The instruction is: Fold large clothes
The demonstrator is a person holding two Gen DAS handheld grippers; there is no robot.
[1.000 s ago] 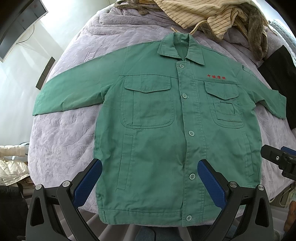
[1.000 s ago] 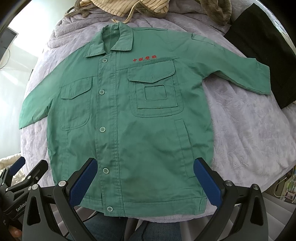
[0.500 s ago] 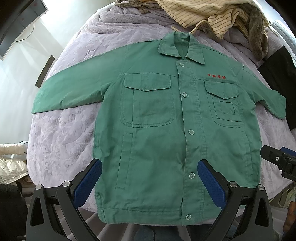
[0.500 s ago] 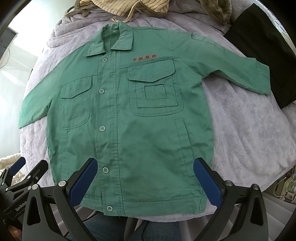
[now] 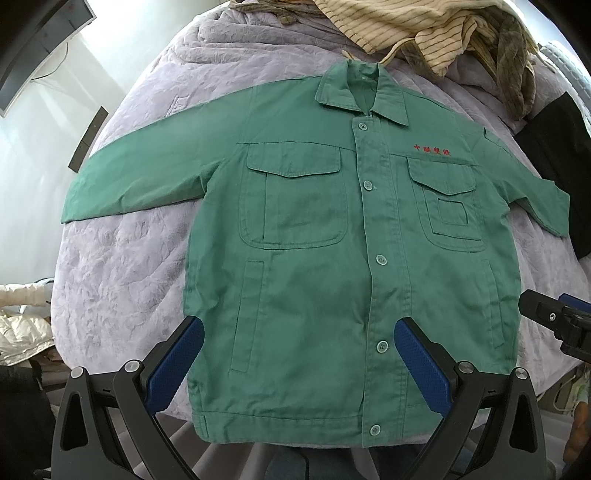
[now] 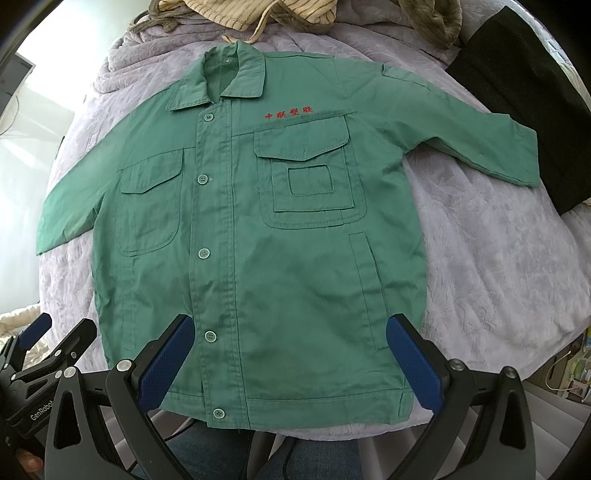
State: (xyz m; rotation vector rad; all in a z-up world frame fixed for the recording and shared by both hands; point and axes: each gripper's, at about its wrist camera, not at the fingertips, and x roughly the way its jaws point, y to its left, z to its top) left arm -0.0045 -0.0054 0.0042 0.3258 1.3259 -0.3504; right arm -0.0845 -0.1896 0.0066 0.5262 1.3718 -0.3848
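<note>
A green work jacket (image 5: pixel 332 258) (image 6: pixel 258 240) lies flat and buttoned on a lilac quilted bed cover (image 5: pixel 118 266) (image 6: pixel 498 258), collar far, hem near, both sleeves spread out sideways. Red lettering sits above one chest pocket. My left gripper (image 5: pixel 295 354) hovers open above the hem, left of the button line. The right gripper (image 6: pixel 288 350) is open too, above the hem's right half. Neither touches the cloth. The right gripper's tips (image 5: pixel 554 321) show at the right edge of the left wrist view, and the left gripper (image 6: pixel 48 347) at the lower left of the right wrist view.
A heap of striped beige and brown clothes (image 5: pixel 424 33) (image 6: pixel 295 14) lies beyond the collar. A black garment (image 5: pixel 554 147) (image 6: pixel 517 103) lies by the jacket's right sleeve. A monitor (image 5: pixel 37 48) stands far left. A person's jeans (image 6: pixel 229 443) show below the bed edge.
Both grippers stay open and nearly still. The left wrist view has drifted slightly, so the jacket sits a touch higher in frame.
</note>
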